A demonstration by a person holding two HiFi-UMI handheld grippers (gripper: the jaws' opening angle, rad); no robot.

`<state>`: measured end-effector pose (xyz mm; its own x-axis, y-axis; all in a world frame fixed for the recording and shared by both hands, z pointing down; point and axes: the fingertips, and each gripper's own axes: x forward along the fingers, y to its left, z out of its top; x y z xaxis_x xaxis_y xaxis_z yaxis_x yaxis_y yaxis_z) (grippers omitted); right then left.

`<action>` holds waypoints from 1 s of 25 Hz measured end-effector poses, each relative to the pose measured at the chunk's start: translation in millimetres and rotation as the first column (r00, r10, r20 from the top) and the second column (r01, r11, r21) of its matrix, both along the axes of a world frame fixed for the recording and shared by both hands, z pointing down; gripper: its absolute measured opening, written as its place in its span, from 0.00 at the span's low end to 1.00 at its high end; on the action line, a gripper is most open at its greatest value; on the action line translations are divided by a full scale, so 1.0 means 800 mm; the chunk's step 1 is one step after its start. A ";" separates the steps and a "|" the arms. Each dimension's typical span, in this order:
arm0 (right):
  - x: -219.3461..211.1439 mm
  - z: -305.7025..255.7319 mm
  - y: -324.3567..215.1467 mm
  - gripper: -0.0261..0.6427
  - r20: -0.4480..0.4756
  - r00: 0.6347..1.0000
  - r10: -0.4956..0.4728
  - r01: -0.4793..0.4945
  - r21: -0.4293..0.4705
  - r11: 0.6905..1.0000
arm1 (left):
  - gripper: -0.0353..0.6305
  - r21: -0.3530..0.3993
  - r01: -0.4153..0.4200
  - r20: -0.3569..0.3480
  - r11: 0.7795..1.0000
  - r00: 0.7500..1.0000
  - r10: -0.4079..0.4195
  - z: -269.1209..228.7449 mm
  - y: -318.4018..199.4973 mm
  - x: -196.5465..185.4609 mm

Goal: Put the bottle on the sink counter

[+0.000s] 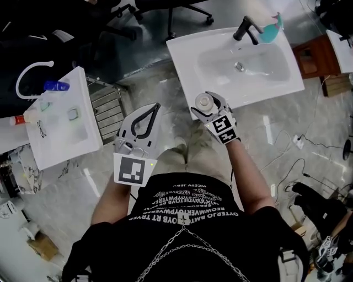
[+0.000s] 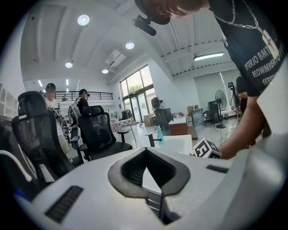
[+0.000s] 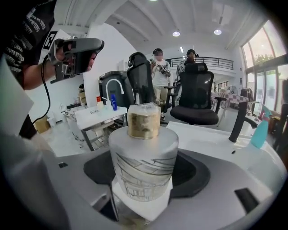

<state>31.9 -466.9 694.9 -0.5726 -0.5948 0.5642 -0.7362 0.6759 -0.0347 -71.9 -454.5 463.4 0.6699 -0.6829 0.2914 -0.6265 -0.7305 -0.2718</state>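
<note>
A frosted white bottle (image 1: 204,101) with a gold neck and a line drawing on its side stands upright in my right gripper (image 1: 212,108), which is shut on it. In the right gripper view the bottle (image 3: 143,164) fills the padded opening of the gripper (image 3: 144,182). It hangs just off the near edge of the white sink counter (image 1: 193,60), at its front left part and apart from it. My left gripper (image 1: 148,118) is lower left, over the floor, shut with nothing in it; in its own view the left gripper (image 2: 145,153) shows only the padded loop.
On the counter's far side stand a black faucet (image 1: 245,27) and a teal spray bottle (image 1: 270,30). A second white basin (image 1: 60,118) with a blue bottle (image 1: 55,86) stands at the left. Office chairs (image 1: 182,8) are behind, and cables (image 1: 298,143) lie on the floor at right.
</note>
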 end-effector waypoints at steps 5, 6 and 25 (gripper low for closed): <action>-0.003 0.036 0.000 0.53 -0.013 1.000 -0.003 0.003 -0.025 1.000 | 0.06 -0.049 -0.010 0.003 0.999 1.000 0.010 0.031 0.007 0.005; -0.004 0.040 -0.001 0.53 -0.011 1.000 -0.004 0.004 -0.026 1.000 | 0.06 -0.056 -0.012 0.000 0.998 1.000 0.012 0.035 0.009 0.005; -0.007 0.088 -0.018 0.54 -0.017 0.999 0.034 -0.035 -0.046 0.998 | 0.06 -0.089 0.022 0.012 0.996 1.000 -0.021 0.048 0.032 -0.008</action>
